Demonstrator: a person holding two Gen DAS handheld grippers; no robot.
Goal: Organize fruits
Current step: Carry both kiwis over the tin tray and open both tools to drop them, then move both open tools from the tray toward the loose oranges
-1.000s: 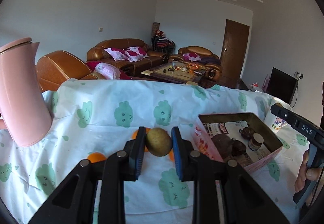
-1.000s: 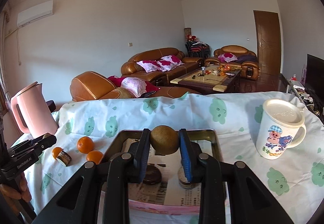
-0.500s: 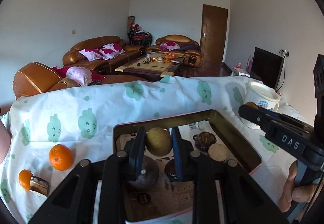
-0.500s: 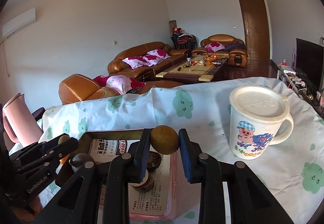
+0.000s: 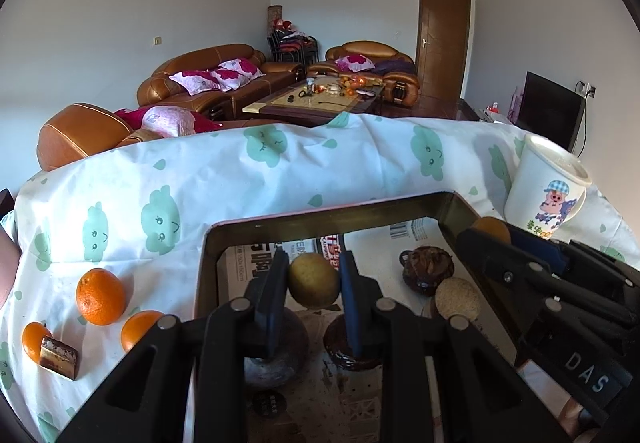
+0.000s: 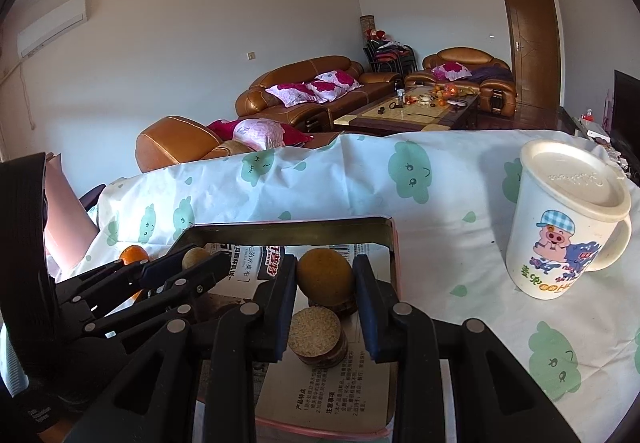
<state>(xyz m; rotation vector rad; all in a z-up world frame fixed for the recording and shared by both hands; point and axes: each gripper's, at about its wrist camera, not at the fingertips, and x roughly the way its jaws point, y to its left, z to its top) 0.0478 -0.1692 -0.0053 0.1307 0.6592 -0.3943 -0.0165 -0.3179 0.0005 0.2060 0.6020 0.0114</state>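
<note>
"DAS" is written in white on the right tool. It squeezes a brown round fruit above the tin box. The left tool squeezes a yellow-green fruit and now hangs over the box too; a second ago it was above the oranges on the desk.

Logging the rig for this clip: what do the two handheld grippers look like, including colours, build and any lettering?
Both are matte black plastic linkage grippers with silver pivot rivets and flat dark blue pads on the fingers. The left gripper and right gripper look alike. Seen from the left wrist camera, the right one's body carries raised grey "DAS" lettering. No cables or sleeves show.
</note>
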